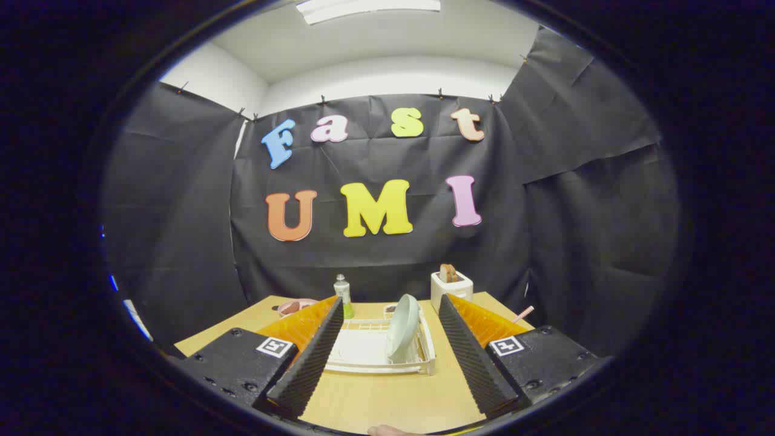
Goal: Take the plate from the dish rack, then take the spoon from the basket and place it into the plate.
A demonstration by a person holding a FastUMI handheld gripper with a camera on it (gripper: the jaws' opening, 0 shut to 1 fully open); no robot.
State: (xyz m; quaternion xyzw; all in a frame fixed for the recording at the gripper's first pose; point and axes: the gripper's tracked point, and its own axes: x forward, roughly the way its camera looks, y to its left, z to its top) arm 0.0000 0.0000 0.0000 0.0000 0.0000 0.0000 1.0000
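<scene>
A pale green plate stands on edge in a white dish rack on the wooden table. The rack lies just ahead of my fingers, in the gap between them. My gripper is open and holds nothing; its two fingers spread wide either side of the rack. A pink-and-white spoon handle pokes up beyond the right finger; its basket is hidden behind that finger.
A white toaster with a slice of bread stands at the back right of the table. A green dish-soap bottle stands behind the rack. A pink bowl sits at the back left. A fingertip shows at the near table edge.
</scene>
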